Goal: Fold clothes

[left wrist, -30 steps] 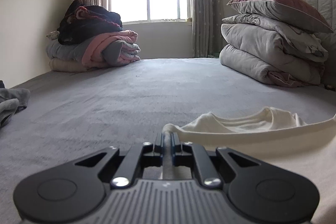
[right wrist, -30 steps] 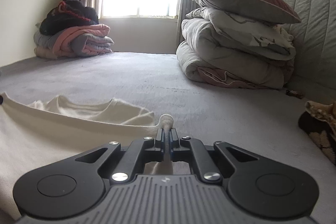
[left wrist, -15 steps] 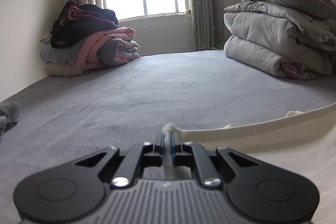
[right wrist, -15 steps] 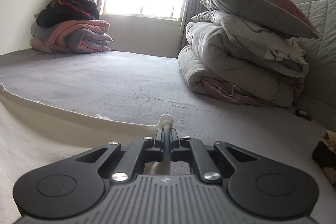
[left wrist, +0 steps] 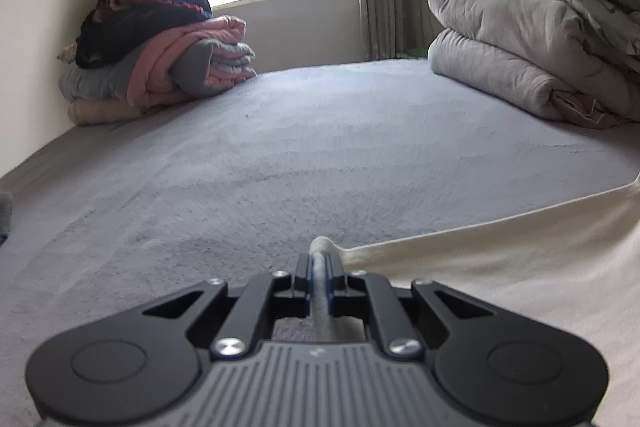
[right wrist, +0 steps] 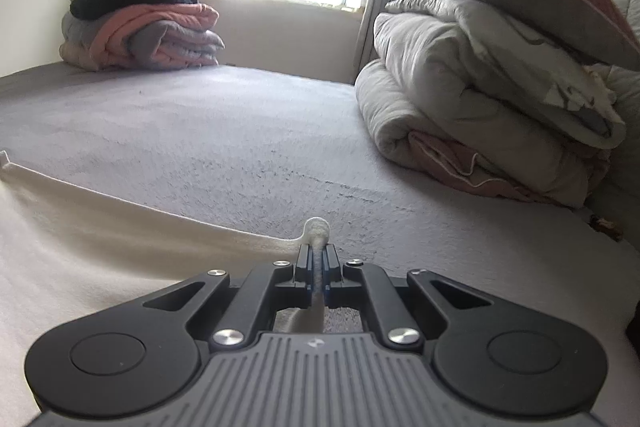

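Observation:
A cream garment (left wrist: 500, 267) lies on the grey bed (left wrist: 280, 155). My left gripper (left wrist: 319, 261) is shut on its left corner, with a fold of cloth poking out past the jaws. The garment's edge runs taut to the right from there. My right gripper (right wrist: 317, 253) is shut on the right corner of the same cream garment (right wrist: 100, 247), whose edge stretches away to the left. Both grippers sit low over the bed. The part of the garment under the grippers is hidden.
A pile of folded blankets (left wrist: 160, 63) stands at the back left by the window. A stack of grey duvets and a pillow (left wrist: 532, 35) stands at the back right, also in the right wrist view (right wrist: 492, 87). A grey cloth (left wrist: 5, 211) lies at the far left.
Both grippers have carried the held edge forward over the garment. The neckline and sleeves seen a second ago are now covered, and the far piles look closer.

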Available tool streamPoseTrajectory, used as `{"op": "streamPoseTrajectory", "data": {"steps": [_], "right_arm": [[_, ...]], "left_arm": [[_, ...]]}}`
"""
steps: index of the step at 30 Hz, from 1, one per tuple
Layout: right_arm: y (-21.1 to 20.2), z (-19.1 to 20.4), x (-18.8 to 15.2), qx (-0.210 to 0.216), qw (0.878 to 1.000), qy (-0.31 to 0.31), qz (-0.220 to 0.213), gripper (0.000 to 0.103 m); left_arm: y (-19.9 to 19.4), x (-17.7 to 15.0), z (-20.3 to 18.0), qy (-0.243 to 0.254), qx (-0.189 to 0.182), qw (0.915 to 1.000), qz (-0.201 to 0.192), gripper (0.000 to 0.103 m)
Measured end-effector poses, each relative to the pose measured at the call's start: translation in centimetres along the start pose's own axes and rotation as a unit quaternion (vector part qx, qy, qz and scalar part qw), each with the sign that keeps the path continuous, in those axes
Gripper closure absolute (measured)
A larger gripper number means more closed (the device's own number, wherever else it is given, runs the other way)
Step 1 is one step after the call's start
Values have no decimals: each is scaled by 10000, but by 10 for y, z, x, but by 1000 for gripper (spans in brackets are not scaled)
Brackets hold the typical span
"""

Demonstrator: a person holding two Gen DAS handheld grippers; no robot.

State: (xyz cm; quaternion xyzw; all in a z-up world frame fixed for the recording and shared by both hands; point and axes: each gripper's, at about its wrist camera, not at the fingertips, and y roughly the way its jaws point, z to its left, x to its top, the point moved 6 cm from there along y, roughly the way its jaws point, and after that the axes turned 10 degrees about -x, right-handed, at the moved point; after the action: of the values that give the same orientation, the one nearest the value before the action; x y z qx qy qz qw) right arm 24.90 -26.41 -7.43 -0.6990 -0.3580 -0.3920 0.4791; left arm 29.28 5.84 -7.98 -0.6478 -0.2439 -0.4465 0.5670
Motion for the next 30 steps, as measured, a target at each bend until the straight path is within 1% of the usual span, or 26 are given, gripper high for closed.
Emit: {"op": "streamPoseTrajectory", "data": {"steps": [2,8,12,14,15,16,17,18,19,21,24,27,30], "right_arm": [[6,1,-1,3,10000,15,72,98],[23,7,-9,173,9986,-25,495,98],[26,9,-11,217,9978,-60,627,97],[25,11,-9,187,9976,-139,646,96],[24,12,-9,171,9975,-180,657,94],[24,13,-8,165,9973,-189,694,92],[23,12,-6,157,9969,-163,755,87],[22,10,-5,137,9964,-111,828,82],[20,7,-3,133,9959,-42,896,80],[17,-1,0,151,9945,108,1028,72],[6,-13,5,191,9925,296,1169,67],[-9,-23,6,192,9910,372,1272,66],[-26,-35,3,188,9891,482,1378,66]], "left_arm": [[6,0,0,0,-12,10000,91,96],[25,-1,2,-13,-50,9994,355,96],[26,-1,2,-25,-75,9991,422,95],[24,0,1,-10,-62,9990,451,91],[23,1,1,-12,-78,9989,468,90],[22,2,1,-35,-84,9987,497,82],[20,4,2,-84,-69,9985,528,76],[17,5,4,-144,-54,9984,551,61],[14,7,5,-204,-38,9981,574,51],[6,10,8,-344,-88,9972,658,45],[-11,13,13,-717,-213,9938,823,44],[-30,13,16,-1137,-327,9889,895,44],[-50,11,14,-1360,-406,9850,979,44]]}}
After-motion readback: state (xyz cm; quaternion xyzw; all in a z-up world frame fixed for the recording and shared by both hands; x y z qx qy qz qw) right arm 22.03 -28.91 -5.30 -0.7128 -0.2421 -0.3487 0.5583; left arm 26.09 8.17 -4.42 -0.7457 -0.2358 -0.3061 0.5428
